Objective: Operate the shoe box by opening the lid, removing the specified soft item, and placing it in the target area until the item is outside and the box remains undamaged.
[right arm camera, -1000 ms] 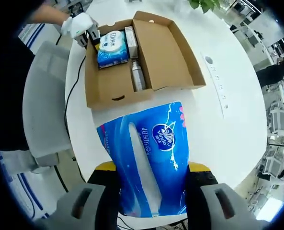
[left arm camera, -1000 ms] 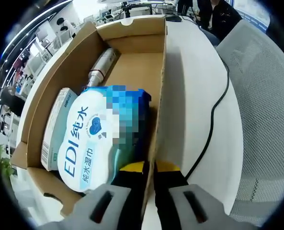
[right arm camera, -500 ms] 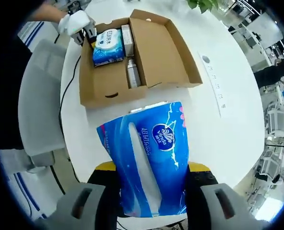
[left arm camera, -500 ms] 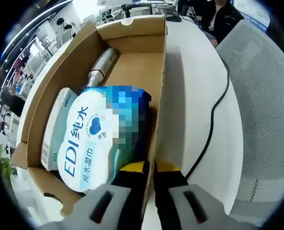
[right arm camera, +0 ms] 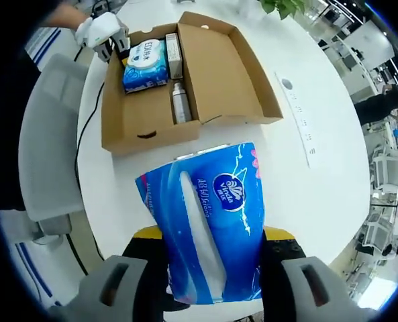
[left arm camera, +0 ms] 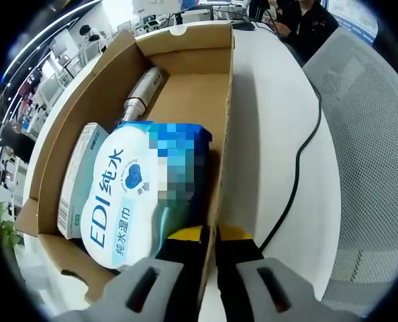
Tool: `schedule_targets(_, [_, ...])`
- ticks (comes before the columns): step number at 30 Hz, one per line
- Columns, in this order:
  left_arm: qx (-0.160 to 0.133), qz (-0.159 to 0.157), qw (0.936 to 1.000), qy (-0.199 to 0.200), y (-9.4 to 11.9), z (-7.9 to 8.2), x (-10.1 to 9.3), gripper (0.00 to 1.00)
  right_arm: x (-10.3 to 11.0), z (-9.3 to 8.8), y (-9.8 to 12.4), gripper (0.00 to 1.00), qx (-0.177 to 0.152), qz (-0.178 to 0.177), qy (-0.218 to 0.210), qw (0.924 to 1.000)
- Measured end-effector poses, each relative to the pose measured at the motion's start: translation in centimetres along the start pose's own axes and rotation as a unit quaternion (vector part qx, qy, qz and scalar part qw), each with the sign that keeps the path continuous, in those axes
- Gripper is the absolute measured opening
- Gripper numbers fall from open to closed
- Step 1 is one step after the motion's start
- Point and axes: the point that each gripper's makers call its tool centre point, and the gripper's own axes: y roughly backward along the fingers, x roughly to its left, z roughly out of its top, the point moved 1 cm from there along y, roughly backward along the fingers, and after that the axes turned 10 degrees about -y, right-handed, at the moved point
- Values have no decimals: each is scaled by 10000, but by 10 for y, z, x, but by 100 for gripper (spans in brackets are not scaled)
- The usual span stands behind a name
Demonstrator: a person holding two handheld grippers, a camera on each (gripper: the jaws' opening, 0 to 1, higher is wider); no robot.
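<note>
We find the right gripper with its fingers clamped on either side of a blue tissue pack, which is held above the white counter, outside the shoe box. The box lies open ahead of these fingers, lid folded flat to one side. Inside we note a wet wipes pack, a slim carton and a metal bottle.

In the left gripper view, the left gripper has its fingers closed on the box's side wall, one inside, one outside. The wipes pack lies just beside the inner finger. A black cable runs across the counter beyond the outer finger, near a grey mesh chair.
</note>
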Motion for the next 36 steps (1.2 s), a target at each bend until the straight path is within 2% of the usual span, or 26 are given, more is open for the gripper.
schedule_targets(14, [-8, -4, 10000, -20, -1, 1, 0, 4, 6, 10, -26, 51, -66, -64, 161, 9998])
schedule_targets(24, [-17, -6, 10000, -33, 0, 1, 0, 4, 7, 7, -40, 51, -95, -52, 177, 9998])
schedule_targets(32, [-16, -4, 10000, -37, -1, 1, 0, 4, 5, 5, -50, 51, -82, -150, 229, 9996])
schedule_targets(36, [-17, -4, 10000, -41, 0, 1, -1, 4, 2, 9, -55, 51, -145, -323, 300, 9989])
